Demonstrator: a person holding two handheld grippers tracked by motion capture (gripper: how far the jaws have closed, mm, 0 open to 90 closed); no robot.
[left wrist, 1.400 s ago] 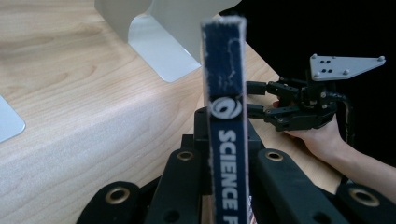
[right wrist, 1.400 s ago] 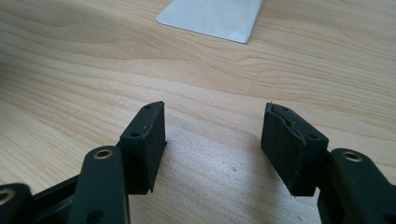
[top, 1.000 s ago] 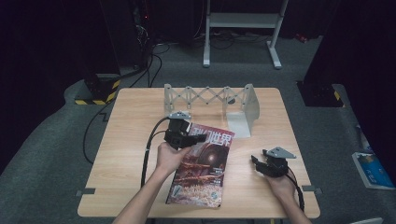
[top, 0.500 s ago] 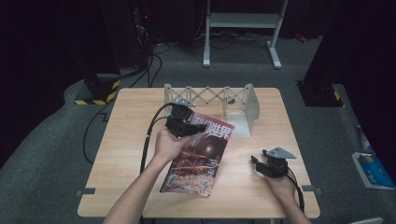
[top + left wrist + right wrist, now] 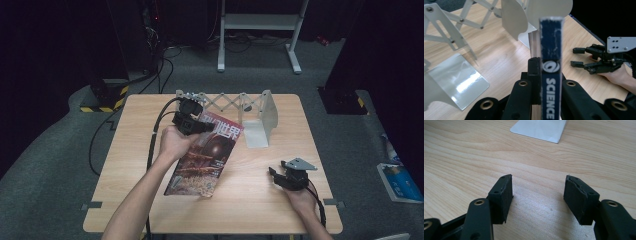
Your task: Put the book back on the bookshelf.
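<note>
High view: left gripper (image 5: 202, 128) clamped on top edge of magazine (image 5: 205, 155), lifted, tilted, lower corner near table (image 5: 250, 200), beside accordion metal rack (image 5: 235, 105). Left gripper view: fingers (image 5: 521, 95) pinching spine marked SCIENCE. Right gripper (image 5: 276, 175) resting on table, fingers (image 5: 501, 195) apart, empty.

glossy paper magazine (image 5: 204, 155), matt wood table (image 5: 250, 190), metal rack (image 5: 235, 107)
</note>
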